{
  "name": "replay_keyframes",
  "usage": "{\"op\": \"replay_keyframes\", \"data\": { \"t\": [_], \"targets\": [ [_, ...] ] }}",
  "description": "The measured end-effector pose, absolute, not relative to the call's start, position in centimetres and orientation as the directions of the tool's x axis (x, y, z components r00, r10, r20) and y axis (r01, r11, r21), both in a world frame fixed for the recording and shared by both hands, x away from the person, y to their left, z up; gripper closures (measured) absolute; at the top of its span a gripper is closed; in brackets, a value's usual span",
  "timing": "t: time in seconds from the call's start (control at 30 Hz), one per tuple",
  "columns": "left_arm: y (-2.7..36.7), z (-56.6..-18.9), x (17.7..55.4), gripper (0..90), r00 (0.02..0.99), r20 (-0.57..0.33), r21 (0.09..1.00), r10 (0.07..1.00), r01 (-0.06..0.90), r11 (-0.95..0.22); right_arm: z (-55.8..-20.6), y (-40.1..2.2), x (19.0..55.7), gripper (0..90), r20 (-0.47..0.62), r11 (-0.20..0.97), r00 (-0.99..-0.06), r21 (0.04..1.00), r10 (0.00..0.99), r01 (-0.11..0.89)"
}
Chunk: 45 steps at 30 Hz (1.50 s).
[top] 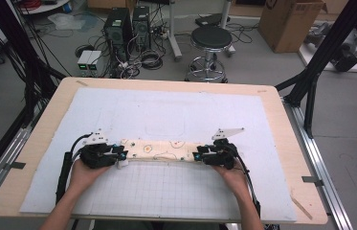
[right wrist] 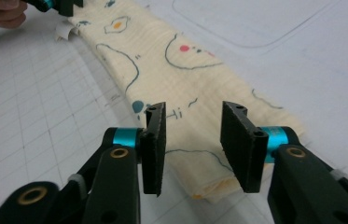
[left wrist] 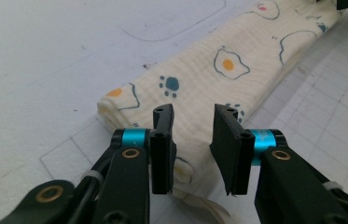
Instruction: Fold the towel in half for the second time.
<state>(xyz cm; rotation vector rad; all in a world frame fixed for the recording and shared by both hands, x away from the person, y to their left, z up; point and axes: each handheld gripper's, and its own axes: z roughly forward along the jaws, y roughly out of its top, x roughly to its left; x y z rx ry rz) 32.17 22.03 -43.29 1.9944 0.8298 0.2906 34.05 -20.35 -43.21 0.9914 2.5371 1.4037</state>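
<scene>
A folded cream cloth [top: 162, 150] printed with fried eggs and paw marks is lying as a long narrow band across the white mat [top: 166, 115] on the wooden surface [top: 281, 110] — in the high view it is sitting just below the centre, running from nine o'clock to three o'clock. The left claw [top: 118, 155] is hanging at the band's nine o'clock end and the right claw [top: 200, 156] at its three o'clock end, each carried in a hand coming in from six o'clock. In the left gripper view the left claw [left wrist: 193, 149] is standing partly open, its pads apart with the cloth's end [left wrist: 218, 79] lying beneath and between them, nothing pinched. In the right gripper view the right claw [right wrist: 195, 147] is likewise standing partly open over the other folded end [right wrist: 171, 70] — the pads are not pressing on the fabric. A round black stool [top: 211, 38] is standing on the floor at twelve o'clock, beyond the surface.
</scene>
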Motion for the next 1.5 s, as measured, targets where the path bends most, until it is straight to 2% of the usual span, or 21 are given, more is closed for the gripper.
{"op": "replay_keyframes", "data": {
  "t": [0.37, 0.73, 1.2, 1.5],
  "targets": [
    [22.3, -42.6, 31.7, 56.4, 0.74, -0.114, 0.853, 0.663, 0.415, -0.317, -41.8, -22.0, 33.4, 39.1, 0.218, 0.27, -0.734, 0.833, 0.643, 0.484],
    [22.9, -42.2, 31.4, 46.1, 0.728, -0.126, 0.862, 0.674, 0.417, -0.289, -41.6, -22.3, 33.2, 22.1, 0.203, 0.254, -0.698, 0.833, 0.686, 0.492],
    [24.1, -41.8, 30.4, 37.3, 0.714, -0.105, 0.863, 0.692, 0.412, -0.294, -41.3, -23.4, 32.3, 13.3, 0.175, 0.257, -0.667, 0.829, 0.725, 0.497],
    [24.2, -41.7, 29.7, 34.6, 0.712, -0.09, 0.86, 0.696, 0.408, -0.307, -41.4, -24.6, 31.2, 12.6, 0.177, 0.242, -0.651, 0.832, 0.739, 0.5]
  ]
}}
